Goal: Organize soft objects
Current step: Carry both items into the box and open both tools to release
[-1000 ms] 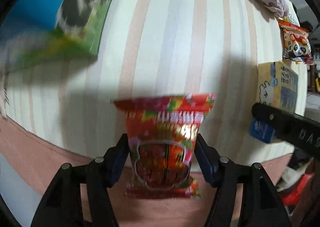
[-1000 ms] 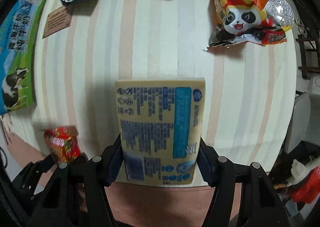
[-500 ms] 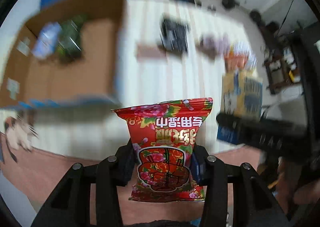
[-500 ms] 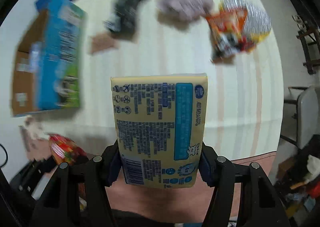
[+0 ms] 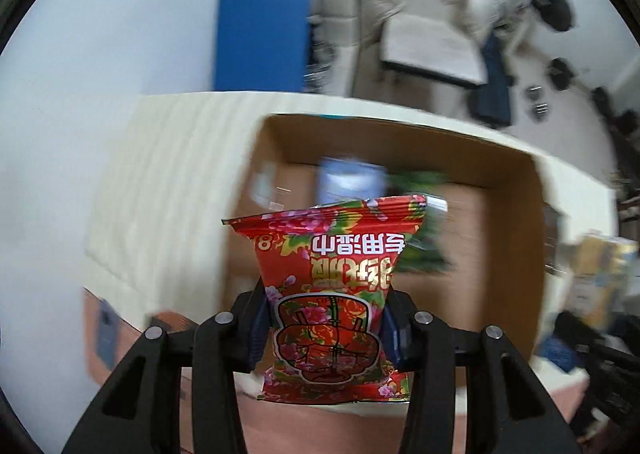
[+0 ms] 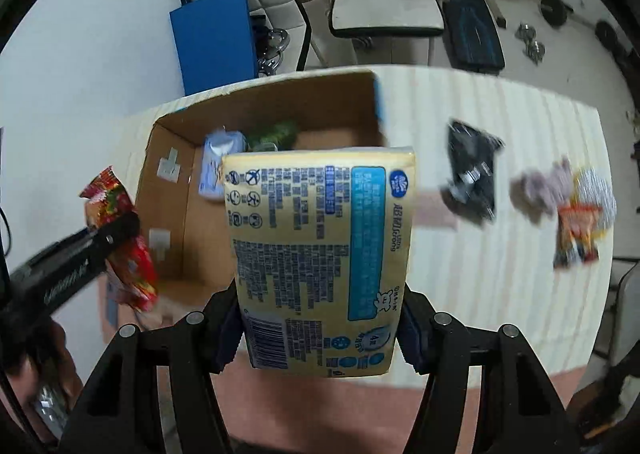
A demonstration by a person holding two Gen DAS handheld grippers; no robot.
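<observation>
My left gripper point(image 5: 326, 328) is shut on a red flowered snack bag point(image 5: 328, 278) and holds it in the air in front of an open cardboard box point(image 5: 516, 254). My right gripper point(image 6: 320, 328) is shut on a yellow tissue pack point(image 6: 320, 254) and holds it above the table, near the same box point(image 6: 168, 206). The box holds a pale blue pack point(image 6: 218, 162) and a green bag point(image 6: 276, 132). The left gripper with the red bag point(image 6: 120, 238) shows at the left of the right wrist view.
On the striped tablecloth point(image 6: 500, 294) right of the box lie a black packet point(image 6: 472, 178), a purple cloth point(image 6: 540, 186) and an orange panda snack bag point(image 6: 580, 230). A blue panel point(image 6: 216, 38), a chair and a sofa stand behind the table.
Both grippers have lifted their packs off the table and swung up and left towards the cardboard box, which now fills the view ahead. Both stay shut on their packs.
</observation>
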